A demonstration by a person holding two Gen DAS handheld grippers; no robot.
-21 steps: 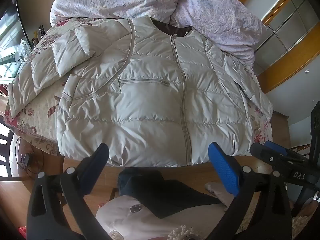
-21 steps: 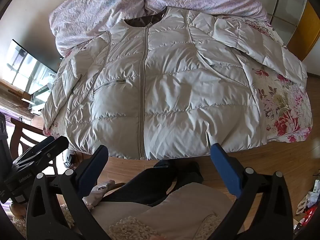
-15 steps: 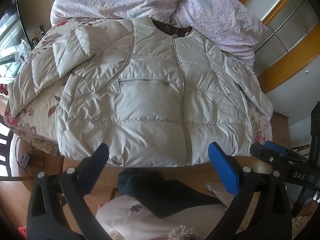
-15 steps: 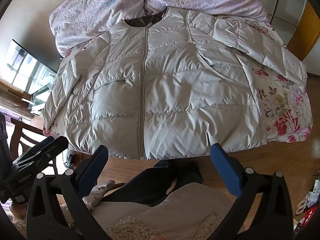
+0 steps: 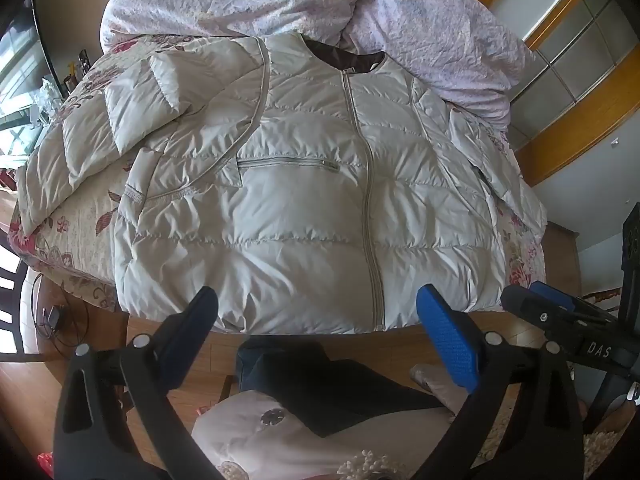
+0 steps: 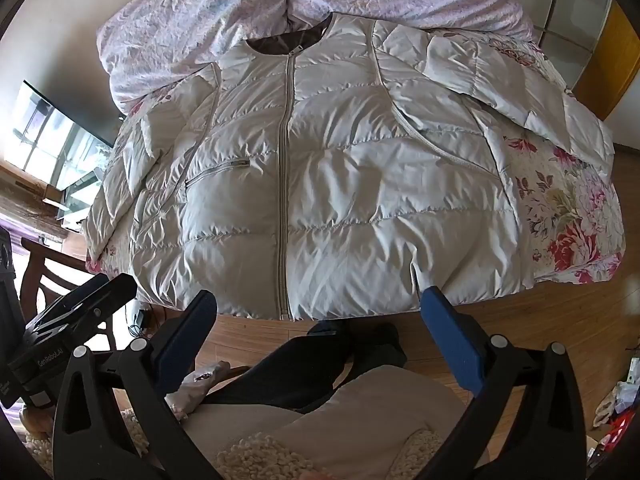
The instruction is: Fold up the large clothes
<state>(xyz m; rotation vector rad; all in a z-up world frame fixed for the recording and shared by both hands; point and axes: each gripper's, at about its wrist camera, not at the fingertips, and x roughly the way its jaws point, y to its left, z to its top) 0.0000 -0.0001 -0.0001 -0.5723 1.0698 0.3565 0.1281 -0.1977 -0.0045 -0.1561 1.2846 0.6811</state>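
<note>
A large cream quilted down jacket lies flat, front up and zipped, on a floral bedspread. Its collar points away and its hem hangs at the bed's near edge. Both sleeves spread outward; the left one is folded over near the shoulder. It also shows in the right wrist view. My left gripper is open and empty, hovering just before the hem. My right gripper is open and empty, also just short of the hem.
A crumpled lilac duvet is piled at the head of the bed. Wooden floor runs below the bed edge. My legs and a pale top fill the foreground. A chair and a TV stand at left.
</note>
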